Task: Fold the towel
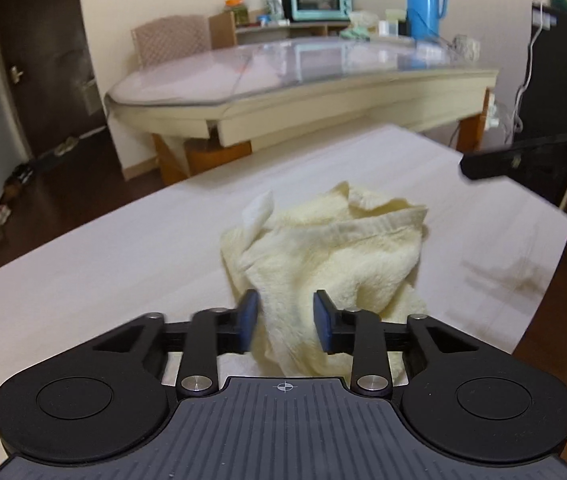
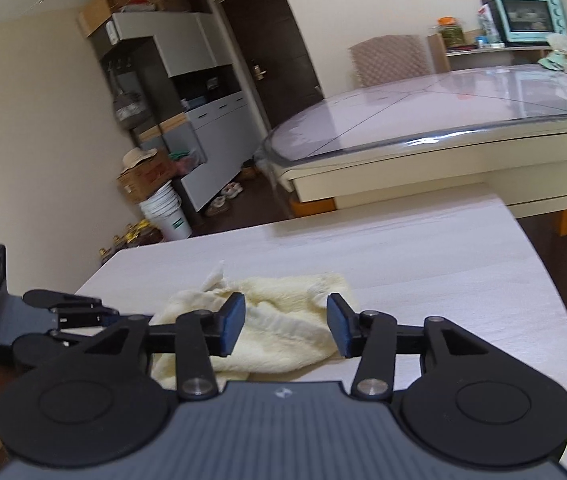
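From the left wrist, the towel (image 1: 323, 256) lies crumpled in a pale yellow heap on the light surface (image 1: 83, 280), near its front edge, so no edge or corner is laid out for folding yet. The left tongs (image 1: 285, 322) stand apart with a fold of the cloth rising between the blue pads (image 1: 248, 318); the pads seem not to press it, so this reads as a reach for a hold rather than a grip. The other tool's dark tip pokes in at the right edge, well apart from the cloth. From the right wrist, the right tongs (image 2: 285, 324) hang wide over the towel (image 2: 279, 340), holding nothing, probably lined up to take the near hem. The left tongs (image 2: 79, 312) come in from the left beside the heap.
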`<state>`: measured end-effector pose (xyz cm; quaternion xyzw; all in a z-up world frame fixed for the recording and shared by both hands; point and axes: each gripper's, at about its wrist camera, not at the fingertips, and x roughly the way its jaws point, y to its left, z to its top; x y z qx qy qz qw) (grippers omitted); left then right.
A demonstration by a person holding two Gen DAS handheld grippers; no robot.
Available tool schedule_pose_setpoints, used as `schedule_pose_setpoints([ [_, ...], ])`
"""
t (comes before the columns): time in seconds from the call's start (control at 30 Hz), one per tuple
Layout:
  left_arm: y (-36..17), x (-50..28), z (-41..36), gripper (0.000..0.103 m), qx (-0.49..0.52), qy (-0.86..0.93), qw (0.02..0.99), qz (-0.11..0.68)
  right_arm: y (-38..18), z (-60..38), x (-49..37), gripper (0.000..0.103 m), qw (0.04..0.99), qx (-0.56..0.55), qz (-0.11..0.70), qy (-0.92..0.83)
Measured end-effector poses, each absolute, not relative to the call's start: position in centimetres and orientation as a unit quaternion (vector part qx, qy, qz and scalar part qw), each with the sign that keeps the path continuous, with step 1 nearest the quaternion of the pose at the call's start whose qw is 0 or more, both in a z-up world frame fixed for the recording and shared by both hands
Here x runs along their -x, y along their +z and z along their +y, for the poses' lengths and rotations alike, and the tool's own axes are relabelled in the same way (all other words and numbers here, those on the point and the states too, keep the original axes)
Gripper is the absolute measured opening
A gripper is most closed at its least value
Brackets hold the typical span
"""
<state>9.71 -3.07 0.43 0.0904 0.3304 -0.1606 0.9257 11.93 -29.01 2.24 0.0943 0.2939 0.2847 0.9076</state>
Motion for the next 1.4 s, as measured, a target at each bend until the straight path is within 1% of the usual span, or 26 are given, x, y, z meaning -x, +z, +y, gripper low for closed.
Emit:
schedule_pose_setpoints([
  [0.03, 0.6, -9.5, -3.1, 0.003, -0.092, -0.164, 0.926, 0.328, 2.1, -28.8, -12.0, 0.050, 0.906, -0.095, 0.295, 0.287],
  [0.2, 0.7, -9.0, -3.2, 0.003, -0.091, -0.169, 0.927, 0.323, 2.0, -28.3, -11.8, 0.051, 0.904, -0.096, 0.297, 0.292],
  [0.23, 0.7, -9.1, -3.1, 0.004, -0.091, -0.161, 0.929, 0.320, 2.0, -28.3, -11.6, 0.053, 0.905, -0.095, 0.296, 0.291],
  [0.27, 0.6, -9.2, -2.9, 0.006, -0.085, -0.159, 0.929, 0.322, 2.1, -28.3, -11.4, 0.054, 0.905, -0.095, 0.295, 0.290],
  [0.3, 0.4, -9.8, -2.5, 0.012, -0.072, -0.159, 0.928, 0.330, 2.1, -28.3, -11.3, 0.056, 0.906, -0.094, 0.294, 0.289],
  [0.33, 0.3, -10.3, -2.1, 0.024, -0.061, -0.156, 0.929, 0.331, 2.2, -28.3, -11.1, 0.056, 0.907, -0.093, 0.293, 0.288],
  [0.4, -0.1, -11.2, -1.6, 0.034, -0.048, -0.152, 0.928, 0.337, 2.0, -28.3, -11.1, 0.056, 0.906, -0.095, 0.295, 0.287],
  [0.5, -0.8, -12.5, -1.4, 0.036, -0.040, -0.152, 0.924, 0.349, 1.8, -28.2, -11.1, 0.057, 0.905, -0.097, 0.298, 0.286],
  [0.57, -1.8, -13.8, -1.5, 0.036, -0.033, -0.158, 0.913, 0.373, 1.7, -28.0, -11.0, 0.057, 0.905, -0.097, 0.300, 0.286],
  [0.6, -2.1, -14.0, -1.6, 0.033, -0.030, -0.161, 0.911, 0.377, 1.7, -28.0, -11.0, 0.057, 0.905, -0.096, 0.301, 0.286],
  [0.63, -2.2, -14.0, -1.6, 0.011, -0.027, -0.162, 0.912, 0.377, 1.7, -28.0, -10.9, 0.057, 0.905, -0.095, 0.300, 0.285],
  [0.67, -2.3, -13.9, -1.6, 0.004, -0.024, -0.163, 0.912, 0.375, 1.7, -28.2, -10.9, 0.057, 0.907, -0.095, 0.299, 0.282],
  [0.73, -2.1, -13.5, -1.7, 0.004, -0.021, -0.163, 0.917, 0.363, 1.8, -28.5, -10.8, 0.057, 0.909, -0.095, 0.296, 0.277],
  [0.87, 1.1, -10.4, -3.0, 0.004, 0.000, -0.221, 0.930, 0.294, 2.1, -29.7, -10.8, 0.057, 0.913, -0.111, 0.291, 0.262],
  [0.97, 2.4, -8.9, -5.0, 0.004, 0.003, -0.273, 0.921, 0.276, 2.4, -30.7, -10.6, 0.057, 0.919, -0.121, 0.282, 0.247],
  [1.07, 1.9, -7.4, -8.5, 0.004, -0.019, -0.320, 0.904, 0.282, 2.8, -31.6, -10.2, 0.059, 0.925, -0.125, 0.271, 0.233],
  [1.13, 1.2, -6.9, -10.1, 0.004, -0.031, -0.338, 0.894, 0.293, 3.0, -32.1, -10.0, 0.072, 0.929, -0.127, 0.266, 0.223],
  [1.27, -1.2, -5.6, -12.4, 0.006, -0.061, -0.363, 0.871, 0.324, 2.9, -32.4, -10.0, 0.073, 0.928, -0.123, 0.273, 0.222],
  [1.3, -1.5, -5.3, -12.2, 0.010, -0.062, -0.365, 0.869, 0.328, 2.7, -32.3, -10.2, 0.073, 0.927, -0.118, 0.277, 0.224],
  [1.37, -1.2, -5.1, -11.0, 0.029, -0.051, -0.362, 0.871, 0.327, 2.5, -31.9, -10.7, 0.073, 0.926, -0.108, 0.282, 0.228],
  [1.4, -1.0, -5.1, -10.3, 0.050, -0.045, -0.359, 0.873, 0.326, 2.3, -31.6, -11.0, 0.073, 0.925, -0.100, 0.286, 0.229],
])
